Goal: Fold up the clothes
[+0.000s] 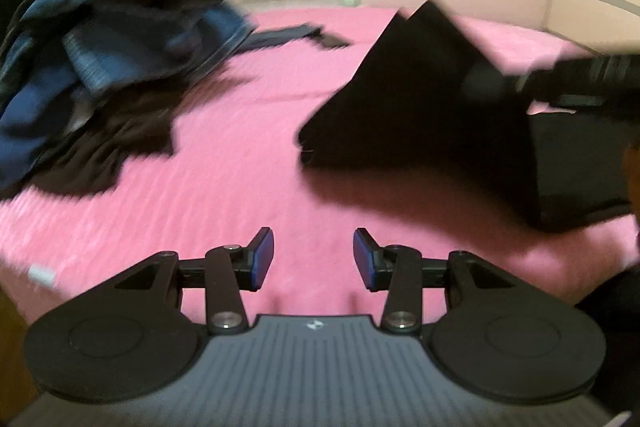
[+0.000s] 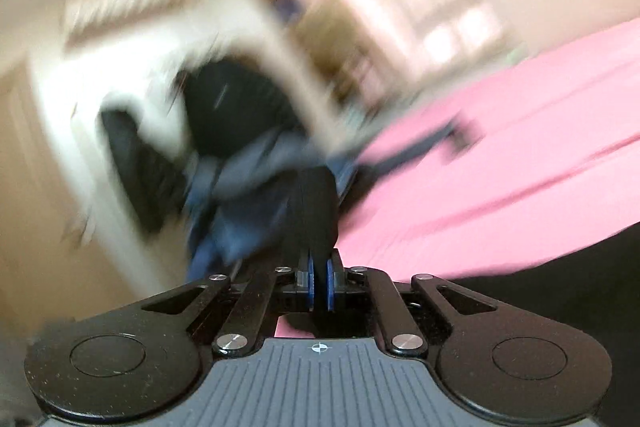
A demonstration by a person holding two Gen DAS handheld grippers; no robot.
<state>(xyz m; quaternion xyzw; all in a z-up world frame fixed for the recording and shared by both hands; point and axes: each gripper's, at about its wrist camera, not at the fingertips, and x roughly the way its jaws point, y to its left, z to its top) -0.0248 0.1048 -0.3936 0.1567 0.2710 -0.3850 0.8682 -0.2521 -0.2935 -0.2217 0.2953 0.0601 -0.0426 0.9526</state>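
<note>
**Black garment pinched on the right, left jaws empty**

Gripping a fold of the black garment (image 2: 318, 211), your right gripper (image 2: 320, 283) has its blue pads pressed together on the cloth. That view is heavily smeared, so the room behind is hard to make out. Your left gripper (image 1: 313, 259) hangs over the pink bedspread (image 1: 224, 187) with jaws apart and nothing between them. In the left view the black garment (image 1: 420, 99) is lifted into a peak off the bed, its right side cut off. A blurred pile of blue and dark clothes (image 1: 100, 59) lies at the left.
</note>
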